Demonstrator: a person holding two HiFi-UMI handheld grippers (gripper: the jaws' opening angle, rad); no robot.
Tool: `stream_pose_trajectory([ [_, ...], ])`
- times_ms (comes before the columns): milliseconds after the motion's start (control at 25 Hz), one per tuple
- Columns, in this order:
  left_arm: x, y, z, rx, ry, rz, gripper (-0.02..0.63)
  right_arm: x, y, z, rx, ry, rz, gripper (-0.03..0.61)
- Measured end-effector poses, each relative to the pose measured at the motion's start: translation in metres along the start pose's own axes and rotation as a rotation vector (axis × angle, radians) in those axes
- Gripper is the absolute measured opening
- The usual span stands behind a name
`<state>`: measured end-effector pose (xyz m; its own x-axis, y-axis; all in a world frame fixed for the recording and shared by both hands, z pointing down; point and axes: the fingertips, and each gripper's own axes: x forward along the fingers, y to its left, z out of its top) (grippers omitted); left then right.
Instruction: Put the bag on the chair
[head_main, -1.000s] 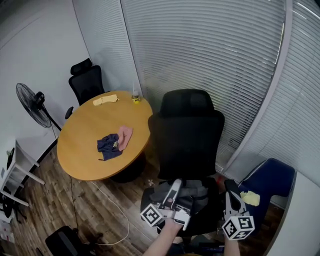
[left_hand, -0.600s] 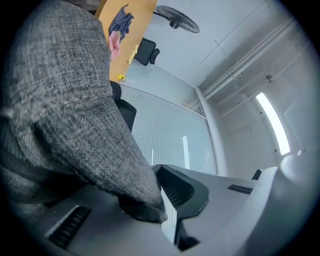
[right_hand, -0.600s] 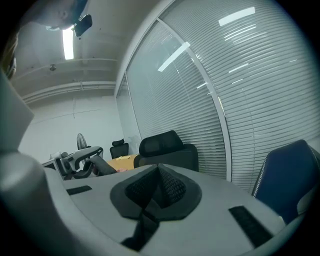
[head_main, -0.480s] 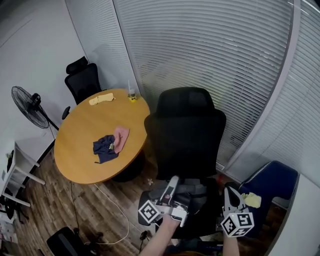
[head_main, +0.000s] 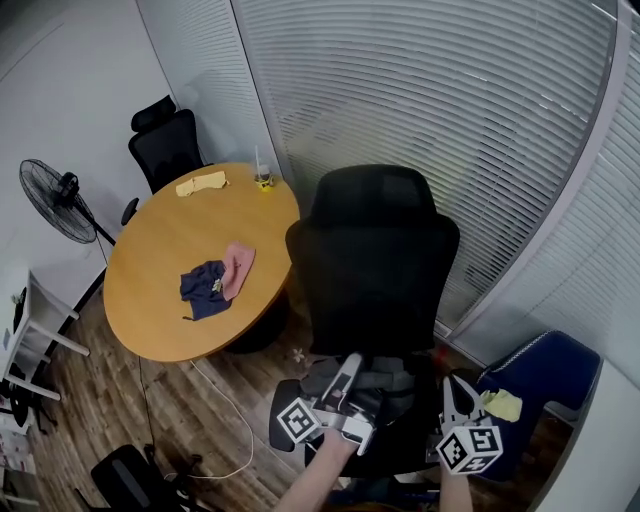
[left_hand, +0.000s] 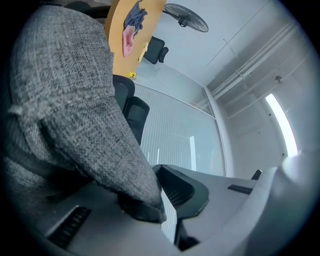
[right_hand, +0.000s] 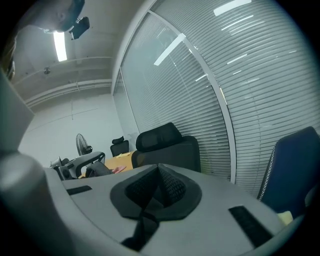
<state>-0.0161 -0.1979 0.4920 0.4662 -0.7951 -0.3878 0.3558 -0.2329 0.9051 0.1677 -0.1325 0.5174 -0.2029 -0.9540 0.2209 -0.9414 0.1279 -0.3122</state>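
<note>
A black office chair (head_main: 372, 270) stands in the middle of the head view, its back to the blinds. A grey fabric bag (head_main: 388, 378) lies on its seat. My left gripper (head_main: 350, 364) is shut on the bag's left edge. In the left gripper view the grey weave of the bag (left_hand: 75, 100) fills the left side and runs down between the closed jaws of the left gripper (left_hand: 156, 197). My right gripper (head_main: 453, 386) hovers by the seat's right side, shut with nothing in it. Its pads meet in the right gripper view, where the right gripper (right_hand: 159, 174) points at the chair (right_hand: 165, 145).
A round wooden table (head_main: 160, 310) stands at the left with a dark blue cloth (head_main: 203, 288), a pink cloth (head_main: 238, 268) and a yellow cloth (head_main: 200, 184). Behind it are a second black chair (head_main: 165, 145) and a fan (head_main: 55, 190). A blue chair (head_main: 545, 370) is at the right.
The head view has shifted slightly, so table and chair sit a little differently in the frame. Both grippers and the bag stay at the seat, the left one still closed on the fabric.
</note>
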Motion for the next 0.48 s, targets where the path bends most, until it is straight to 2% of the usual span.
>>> stream_pose_trajectory([
  [480, 0.018, 0.046, 0.011, -0.046, -0.042, 0.072, 0.023, 0.03, -0.018, -0.003, 0.02, 0.052, 0.008, 0.014],
])
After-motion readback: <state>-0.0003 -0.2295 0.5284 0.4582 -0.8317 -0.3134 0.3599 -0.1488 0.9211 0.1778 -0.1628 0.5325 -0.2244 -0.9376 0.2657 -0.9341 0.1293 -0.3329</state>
